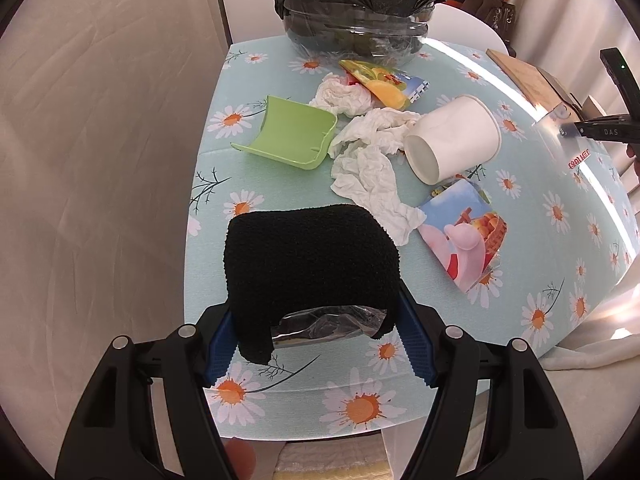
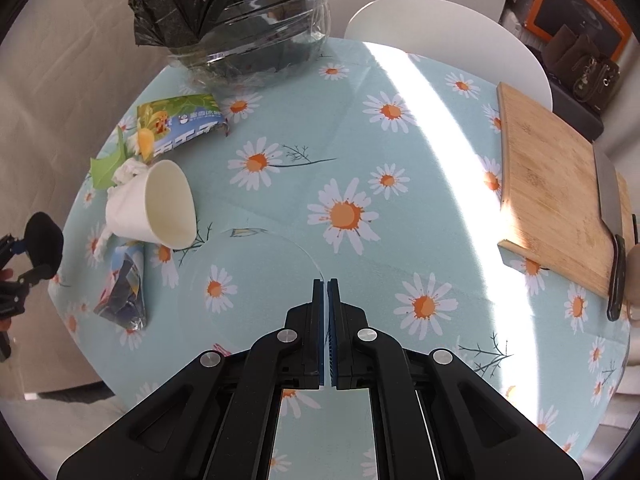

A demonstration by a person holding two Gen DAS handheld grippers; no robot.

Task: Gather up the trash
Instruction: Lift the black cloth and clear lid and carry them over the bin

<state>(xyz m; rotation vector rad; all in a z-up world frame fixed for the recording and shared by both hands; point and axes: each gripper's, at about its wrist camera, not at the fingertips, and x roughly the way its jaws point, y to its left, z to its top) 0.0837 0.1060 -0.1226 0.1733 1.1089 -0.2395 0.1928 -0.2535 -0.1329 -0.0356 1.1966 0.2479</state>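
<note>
My left gripper (image 1: 316,340) is shut on a black cloth-covered block (image 1: 312,264) with a bit of crinkled clear film (image 1: 328,322) under it, just above the near table edge. Ahead lie crumpled white tissues (image 1: 368,160), a white paper cup (image 1: 452,140) on its side, a pink snack wrapper (image 1: 468,240), a yellow-blue wrapper (image 1: 384,84) and a green plastic scoop (image 1: 292,132). A clear bin lined with a black bag (image 1: 356,12) stands at the far edge. My right gripper (image 2: 327,284) is shut on the rim of a clear plastic lid (image 2: 248,276). The cup (image 2: 160,204) lies to its left.
A daisy-print tablecloth (image 2: 360,160) covers the round table. A bamboo cutting board (image 2: 560,196) with a cleaver (image 2: 612,220) lies at the right. A white chair (image 2: 448,32) stands behind the table. A curtain hangs at the left.
</note>
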